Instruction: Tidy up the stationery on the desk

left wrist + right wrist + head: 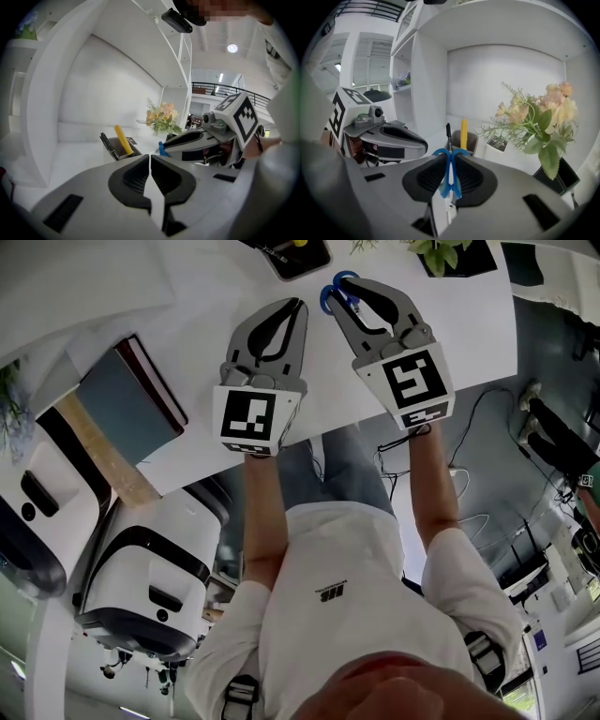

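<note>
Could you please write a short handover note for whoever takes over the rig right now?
Left gripper: jaws shut, nothing between them.
Right gripper: shut on the blue-handled scissors, handle loops poking past the jaw tips.
The pen holder stands ahead, beside the flowers, with a yellow item and a black pen in it.
Done: scissors are in hand.
Left: probably drop them in the holder. A notebook lies near the desk's edge.
</note>
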`<control>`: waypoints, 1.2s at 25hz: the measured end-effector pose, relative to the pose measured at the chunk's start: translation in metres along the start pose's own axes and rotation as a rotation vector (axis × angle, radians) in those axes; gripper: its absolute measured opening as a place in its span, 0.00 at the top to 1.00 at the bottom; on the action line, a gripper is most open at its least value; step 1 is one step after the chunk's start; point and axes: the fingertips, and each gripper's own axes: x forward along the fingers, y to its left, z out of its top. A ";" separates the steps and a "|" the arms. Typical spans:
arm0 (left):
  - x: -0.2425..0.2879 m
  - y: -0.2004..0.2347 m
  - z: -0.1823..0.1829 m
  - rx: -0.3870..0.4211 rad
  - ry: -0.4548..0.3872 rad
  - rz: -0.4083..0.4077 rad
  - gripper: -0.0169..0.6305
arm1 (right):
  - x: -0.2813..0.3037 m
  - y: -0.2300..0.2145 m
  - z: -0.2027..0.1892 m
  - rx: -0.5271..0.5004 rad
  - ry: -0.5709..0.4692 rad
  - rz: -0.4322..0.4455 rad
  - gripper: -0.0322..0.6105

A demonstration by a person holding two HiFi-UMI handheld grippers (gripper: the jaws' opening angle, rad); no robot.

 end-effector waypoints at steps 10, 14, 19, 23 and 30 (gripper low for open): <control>-0.012 0.005 0.034 0.031 -0.042 0.015 0.97 | -0.018 -0.014 0.058 0.075 -0.187 -0.065 0.86; -0.015 0.010 0.043 0.038 -0.051 0.023 0.97 | -0.015 -0.015 0.075 0.092 -0.235 -0.066 0.86; -0.017 0.016 0.052 0.041 -0.058 0.034 0.97 | -0.011 -0.018 0.098 0.113 -0.298 -0.064 0.86; -0.019 0.021 0.057 0.048 -0.061 0.043 0.97 | -0.007 -0.025 0.114 0.130 -0.355 -0.076 0.86; -0.012 0.032 0.065 0.051 -0.064 0.053 0.97 | 0.011 -0.035 0.128 0.168 -0.443 -0.075 0.86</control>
